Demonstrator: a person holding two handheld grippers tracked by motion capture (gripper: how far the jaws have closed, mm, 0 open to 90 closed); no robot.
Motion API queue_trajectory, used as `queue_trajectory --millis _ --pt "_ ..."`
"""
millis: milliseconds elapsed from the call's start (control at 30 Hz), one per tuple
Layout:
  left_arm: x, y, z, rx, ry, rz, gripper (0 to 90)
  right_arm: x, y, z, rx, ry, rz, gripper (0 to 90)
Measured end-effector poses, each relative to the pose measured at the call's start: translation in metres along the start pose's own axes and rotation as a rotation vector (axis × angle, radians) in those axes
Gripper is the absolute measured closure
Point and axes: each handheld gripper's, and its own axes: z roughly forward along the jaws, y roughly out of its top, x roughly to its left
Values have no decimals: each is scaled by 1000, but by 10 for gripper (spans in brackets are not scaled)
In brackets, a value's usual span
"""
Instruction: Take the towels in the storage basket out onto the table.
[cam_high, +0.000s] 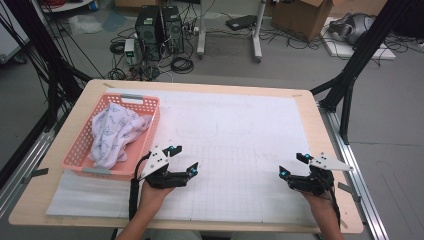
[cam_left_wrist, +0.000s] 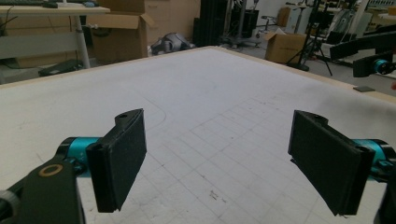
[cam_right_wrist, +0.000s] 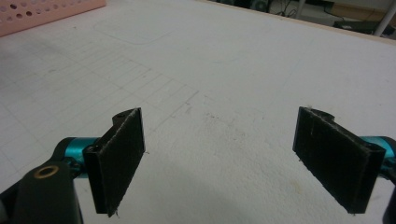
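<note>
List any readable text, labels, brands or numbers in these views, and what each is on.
None readable.
White mat: pencilled grid and outline, no writing.
Cloth in the pink basket: blue print too small to tell whether it is lettering.
Cardboard boxes: no legible marking.
Left tool and right tool: no label.

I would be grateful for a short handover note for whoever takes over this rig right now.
Left gripper: open, empty, low over the mat beside the pink basket.
Right gripper: open, empty, over the mat's right side.
White patterned cloth: bunched in the basket, spilling over its rim.
Done: nothing is out on the white grid mat.
Left: probably taking out the cloth.
</note>
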Motion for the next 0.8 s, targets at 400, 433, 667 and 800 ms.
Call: queue_trajectory --millis 400,433,667,800 --pt "-2 -1 2 1 -8 -16 194 -1 0 2 6 3 -6 156" --pt "-2 -1 2 3 -9 -17 194 -2 0 3 5 5 -7 156" --pt "-2 -1 -1 0 -3 -15 195 -3 0 5 4 21 5 156" --pt "-1 1 -2 -6 3 -14 196 -2 0 4 3 17 -1 156"
